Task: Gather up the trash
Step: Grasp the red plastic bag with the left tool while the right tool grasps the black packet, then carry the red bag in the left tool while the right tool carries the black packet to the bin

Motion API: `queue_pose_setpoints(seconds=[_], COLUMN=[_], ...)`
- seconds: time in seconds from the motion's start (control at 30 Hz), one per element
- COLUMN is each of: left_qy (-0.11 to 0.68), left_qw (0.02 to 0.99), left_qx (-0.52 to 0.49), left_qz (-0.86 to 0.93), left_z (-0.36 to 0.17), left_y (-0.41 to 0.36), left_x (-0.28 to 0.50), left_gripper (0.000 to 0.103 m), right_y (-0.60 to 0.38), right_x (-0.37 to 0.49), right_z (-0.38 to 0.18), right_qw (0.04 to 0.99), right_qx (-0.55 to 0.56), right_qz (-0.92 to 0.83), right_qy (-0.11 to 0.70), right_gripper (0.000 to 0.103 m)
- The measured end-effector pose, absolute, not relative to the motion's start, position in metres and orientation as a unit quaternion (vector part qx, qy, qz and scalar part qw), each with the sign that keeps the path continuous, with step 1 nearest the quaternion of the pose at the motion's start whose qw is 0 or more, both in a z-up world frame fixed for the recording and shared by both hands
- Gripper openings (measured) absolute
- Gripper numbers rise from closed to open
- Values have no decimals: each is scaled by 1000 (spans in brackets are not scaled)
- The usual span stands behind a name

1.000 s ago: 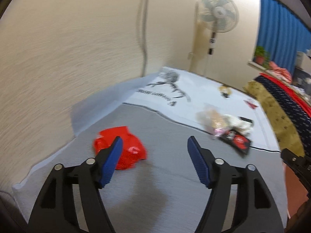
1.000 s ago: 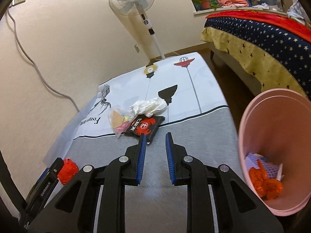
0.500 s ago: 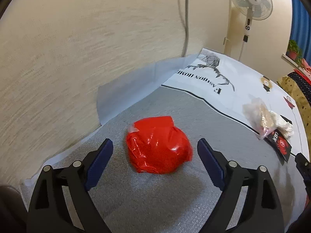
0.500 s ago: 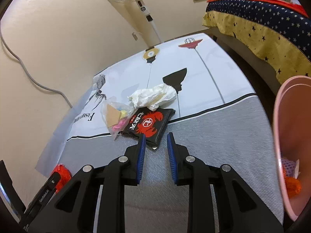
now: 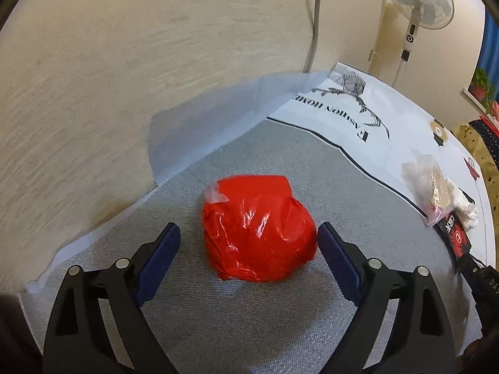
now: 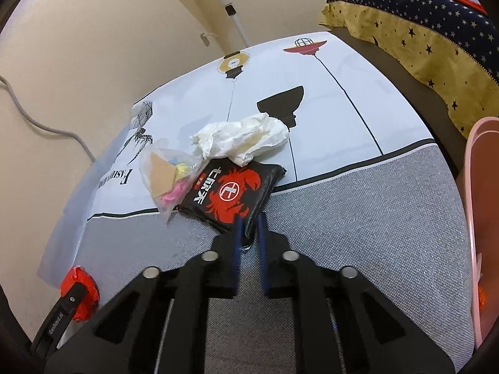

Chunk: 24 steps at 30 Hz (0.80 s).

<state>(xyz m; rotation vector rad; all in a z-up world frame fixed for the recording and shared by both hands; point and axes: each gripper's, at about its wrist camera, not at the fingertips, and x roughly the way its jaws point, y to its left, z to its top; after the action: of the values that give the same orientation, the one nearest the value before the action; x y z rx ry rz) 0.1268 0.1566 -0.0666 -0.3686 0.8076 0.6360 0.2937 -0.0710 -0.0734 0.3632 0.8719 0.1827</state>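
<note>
- Since a second earlier, the left gripper had come forward and down until the red wrapper bundle lay between its widely spread jaws; the right gripper had advanced to the near corner of the black crab-print packet.
- The left gripper stood open: its right pad looked just at the bundle's side, its left pad clear of it, with no squeeze visible.
- The right gripper had pinched shut on the black packet's corner, the blue pads nearly together.
- Counted on the floor mat: one red bundle, one black packet, one clear plastic bag, one crumpled white tissue. That made four pieces of trash.
- The red bundle sat alone on the grey part of the mat near the wall, well apart from the other three, which lay touching in a cluster across the grey-white border.
- The clear bag held a tan card piece and pink and yellow scraps.
- One pink bin stood at the right edge; only an orange scrap showed inside, the rest hidden.
- One standing fan stood beyond the mat.
</note>
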Motion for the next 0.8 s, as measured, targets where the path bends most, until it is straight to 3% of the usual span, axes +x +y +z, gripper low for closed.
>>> queue_pose_setpoints(seconds=[0.2, 0.27, 0.8], left_qy=[387, 386, 352], left_qw=[853, 855, 891], left_qx=[-196, -199, -221], left_qz=[289, 282, 183], left_z=[-70, -70, -50], left_y=[160, 159, 122], left_x=[127, 128, 112], left_gripper=[85, 71, 68], right_y=[-69, -69, -91], right_x=[286, 282, 220], right_z=[-62, -55, -3], right_qw=[895, 898, 925], right_qx=[164, 161, 103], right_qz=[94, 99, 100], right_qy=[404, 397, 353], right_gripper=[0, 0, 0])
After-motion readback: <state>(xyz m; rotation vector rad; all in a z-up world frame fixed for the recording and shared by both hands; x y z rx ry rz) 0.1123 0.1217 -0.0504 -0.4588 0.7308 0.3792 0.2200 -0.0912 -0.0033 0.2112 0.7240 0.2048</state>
